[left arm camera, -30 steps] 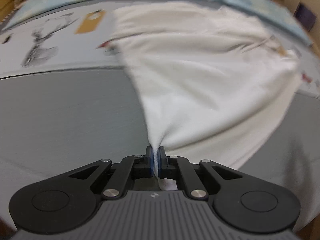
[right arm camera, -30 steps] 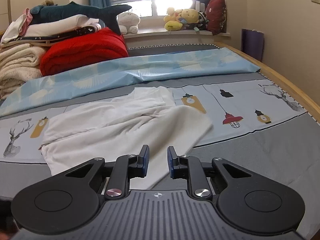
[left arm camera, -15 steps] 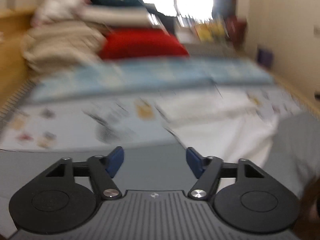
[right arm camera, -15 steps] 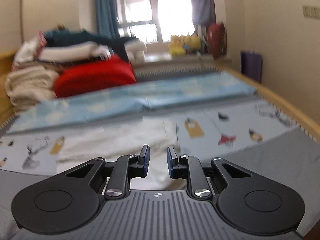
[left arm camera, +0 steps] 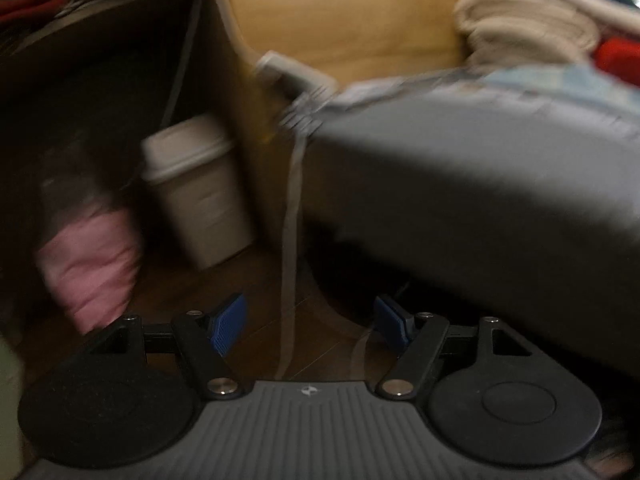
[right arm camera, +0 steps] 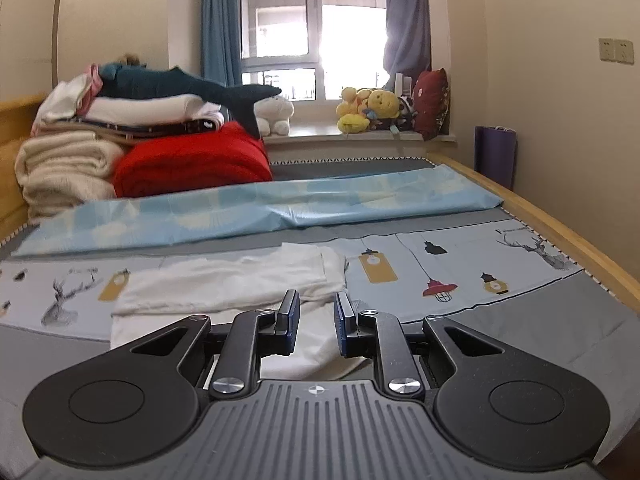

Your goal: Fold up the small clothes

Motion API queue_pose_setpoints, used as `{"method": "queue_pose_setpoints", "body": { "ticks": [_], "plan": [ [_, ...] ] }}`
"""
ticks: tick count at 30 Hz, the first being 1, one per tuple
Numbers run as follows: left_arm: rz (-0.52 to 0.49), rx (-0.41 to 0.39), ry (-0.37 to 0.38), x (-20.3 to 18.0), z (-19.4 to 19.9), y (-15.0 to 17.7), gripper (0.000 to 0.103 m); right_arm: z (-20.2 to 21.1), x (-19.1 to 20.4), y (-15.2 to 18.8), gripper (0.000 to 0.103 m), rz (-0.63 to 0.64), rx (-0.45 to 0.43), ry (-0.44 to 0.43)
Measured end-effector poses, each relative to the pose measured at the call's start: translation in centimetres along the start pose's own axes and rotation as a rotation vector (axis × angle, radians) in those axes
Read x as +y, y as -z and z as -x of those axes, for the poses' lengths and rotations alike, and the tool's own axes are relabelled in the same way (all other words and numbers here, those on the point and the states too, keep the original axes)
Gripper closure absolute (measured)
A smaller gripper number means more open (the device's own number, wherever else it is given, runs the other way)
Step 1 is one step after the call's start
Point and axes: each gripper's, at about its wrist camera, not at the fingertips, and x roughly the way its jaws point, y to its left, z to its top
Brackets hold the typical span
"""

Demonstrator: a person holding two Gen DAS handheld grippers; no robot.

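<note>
The white garment [right arm camera: 224,284] is laid folded on the bed [right arm camera: 560,320] (nothing gripped); left hand-held gripper [left arm camera: 308,322] and right hand-held gripper [right arm camera: 317,322] are held parted.

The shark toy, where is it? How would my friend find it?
Look at the bed's far left corner, where blankets are piled beside the window. On top of that pile, above the red blanket, lies the shark toy. It is the only dark teal thing there, long, with a forked tail pointing toward the white plush.
</note>
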Motion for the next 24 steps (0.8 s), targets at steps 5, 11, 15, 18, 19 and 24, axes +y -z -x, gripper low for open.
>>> {"method": "queue_pose_setpoints", "body": {
  "ticks": [5, 11, 15, 18, 19, 24],
  "plan": [
    [-0.008, 0.000, -0.006, 0.2, -2.0, 3.9, 0.026, -0.8, 1.1, 0.3, 0.083, 0.073, 0.032, 0.011],
    [-0.015, 0.021, -0.069, 0.0, -5.1, 4.5, 0.018, -2.1, 1.9, 0.3, 0.083, 0.115, 0.071, 0.031],
    [0.036, -0.003, -0.103, 0.4, -4.9, 3.4, 0.018, -2.6, 2.5, 0.4, 0.083, 0.108, 0.081, 0.040],
    [-0.022, -0.066, -0.119, -1.0, -3.2, 3.8, 0.017, -2.9, 2.8, 0.3, 0.083, 0.111, 0.084, 0.037],
    [-0.048, -0.072, -0.114, -1.6, -2.8, 4.1, 0.017, -3.0, 3.0, 0.4, 0.083, 0.116, 0.087, 0.035],
    [-0.135, -0.045, -0.127, -3.3, -4.3, 5.6, 0.017, -3.3, 3.7, 0.3, 0.083, 0.147, 0.095, 0.025]
  ]
}}
